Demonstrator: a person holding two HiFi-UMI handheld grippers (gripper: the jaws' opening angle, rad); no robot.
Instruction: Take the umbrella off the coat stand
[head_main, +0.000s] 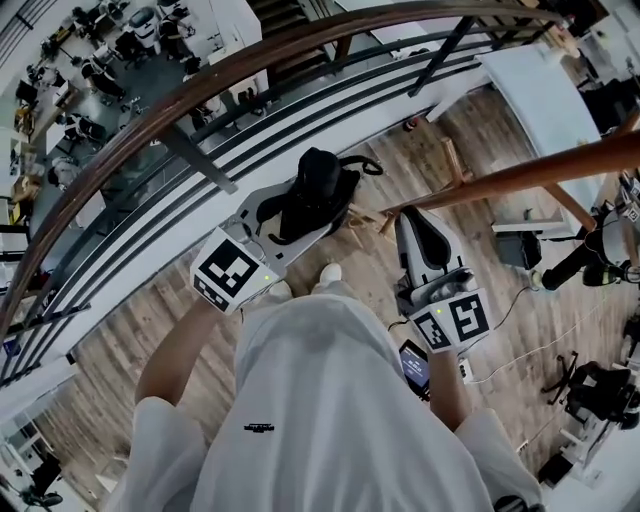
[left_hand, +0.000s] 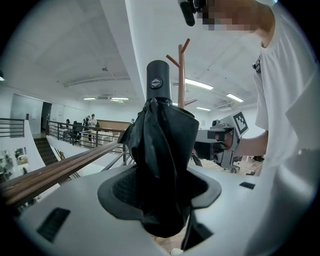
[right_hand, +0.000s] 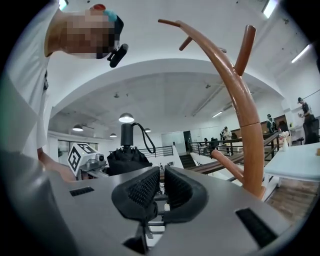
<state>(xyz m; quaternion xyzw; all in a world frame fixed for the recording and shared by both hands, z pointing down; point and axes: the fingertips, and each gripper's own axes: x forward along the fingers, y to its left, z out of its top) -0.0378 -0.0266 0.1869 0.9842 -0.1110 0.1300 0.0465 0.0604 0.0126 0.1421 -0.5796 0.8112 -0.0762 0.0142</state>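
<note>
**Task item.** A folded black umbrella (left_hand: 160, 145) is noted, compact in type, its fabric gathered in loose creased folds. A dark cylindrical handle (left_hand: 159, 70) stands upright at the top. A black wrist strap (right_hand: 145, 134) loops from the handle. The umbrella is held off the coat stand (right_hand: 244, 112), clamped in the left gripper (left_hand: 160, 200), whose padded jaws are pressed against the bunched fabric on both sides. In the right gripper view it is seen well apart from the stand, to the stand's left.

**Right gripper.** On the right gripper (right_hand: 161, 187) the jaws are brought together, with only a hairline slit showing between the ribbed pads. Nothing is gripped.

**Markings.** A round emblem (left_hand: 157, 83) is set on the handle; no lettering on it can be read. Black-and-white square markers are carried on the left cube (head_main: 232, 270) and the right cube (head_main: 455, 320). A small dark print (head_main: 258, 428) on the person's white shirt is too small to be read.

**Surroundings.** The stand is of reddish-brown wood with upturned pegs. In the head view its pole is seen just beside the right gripper. A curved wooden handrail (head_main: 150, 115) on dark balusters is found beyond the umbrella, with a lower floor visible below it. Plank flooring (head_main: 130, 330), a white table (head_main: 545, 100) and dark equipment on stands (head_main: 590, 255) are recorded to the right.
</note>
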